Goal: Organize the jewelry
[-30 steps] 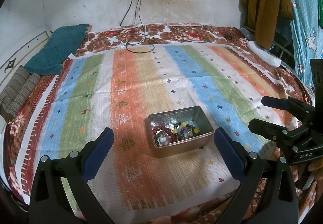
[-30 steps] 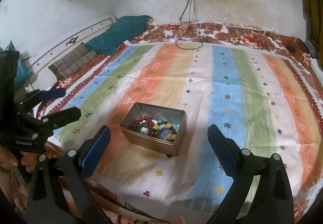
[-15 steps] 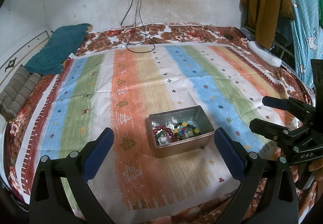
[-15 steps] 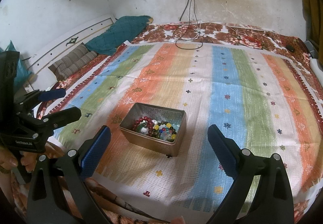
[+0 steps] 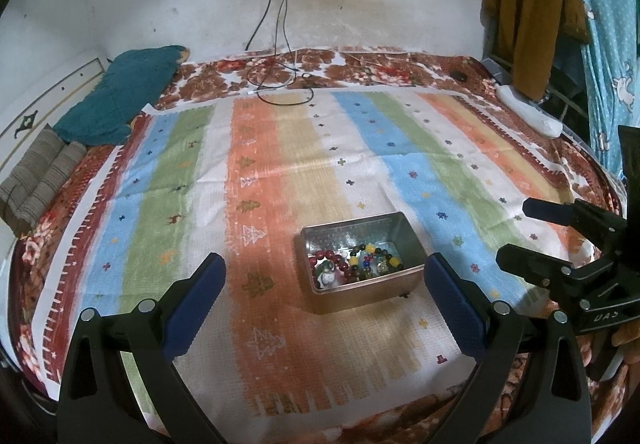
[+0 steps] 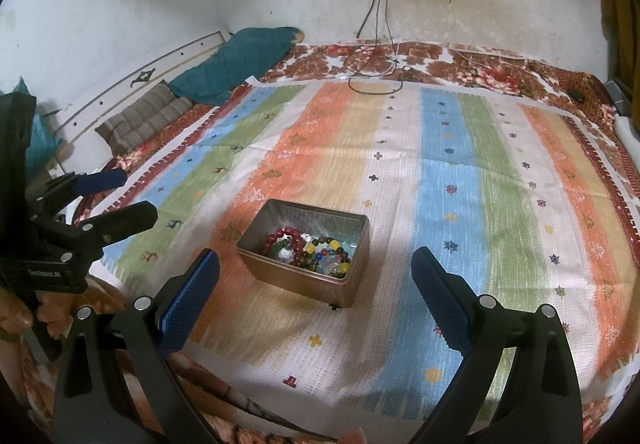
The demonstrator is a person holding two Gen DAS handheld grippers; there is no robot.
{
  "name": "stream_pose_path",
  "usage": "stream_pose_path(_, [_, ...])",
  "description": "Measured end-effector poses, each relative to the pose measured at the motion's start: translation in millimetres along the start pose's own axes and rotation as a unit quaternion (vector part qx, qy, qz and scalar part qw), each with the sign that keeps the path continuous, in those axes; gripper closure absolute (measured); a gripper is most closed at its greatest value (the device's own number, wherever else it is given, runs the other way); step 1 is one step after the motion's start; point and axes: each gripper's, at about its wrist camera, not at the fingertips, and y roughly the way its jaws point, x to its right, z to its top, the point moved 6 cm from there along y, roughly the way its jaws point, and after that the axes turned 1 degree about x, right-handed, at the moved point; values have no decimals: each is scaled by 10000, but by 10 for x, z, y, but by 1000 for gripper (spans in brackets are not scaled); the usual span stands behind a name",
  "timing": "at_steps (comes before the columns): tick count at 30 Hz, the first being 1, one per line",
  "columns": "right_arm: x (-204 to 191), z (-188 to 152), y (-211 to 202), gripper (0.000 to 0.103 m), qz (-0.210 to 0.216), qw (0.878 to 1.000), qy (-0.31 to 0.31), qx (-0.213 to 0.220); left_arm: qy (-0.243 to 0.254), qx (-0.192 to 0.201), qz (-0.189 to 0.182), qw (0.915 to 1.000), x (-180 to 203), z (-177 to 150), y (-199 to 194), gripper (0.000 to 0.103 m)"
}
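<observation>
An open metal tin (image 5: 404, 234) (image 6: 362, 240) stands on the striped cloth near the bed's front edge. Inside lie beaded bracelets (image 5: 354, 264) (image 6: 308, 250) in red, dark green, yellow and blue. My left gripper (image 5: 324, 284) is open and empty, just in front of the tin; it also shows at the left of the right wrist view (image 6: 120, 195). My right gripper (image 6: 316, 284) is open and empty, in front of the tin; it shows at the right of the left wrist view (image 5: 516, 232).
The striped cloth (image 5: 280, 163) covers a floral bedspread. A teal pillow (image 5: 120, 103) and a striped cushion (image 5: 36, 179) lie at the far left. Charger cables (image 5: 280, 83) hang from a wall socket onto the bed's far side. Clothes (image 5: 532, 3) hang at the right.
</observation>
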Motion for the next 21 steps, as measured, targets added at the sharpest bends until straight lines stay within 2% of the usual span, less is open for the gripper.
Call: stream_pose_path(21, [-1, -2, 7, 6, 2, 10000, 16, 1, 98, 4, -59, 9999, -3, 11, -12, 6])
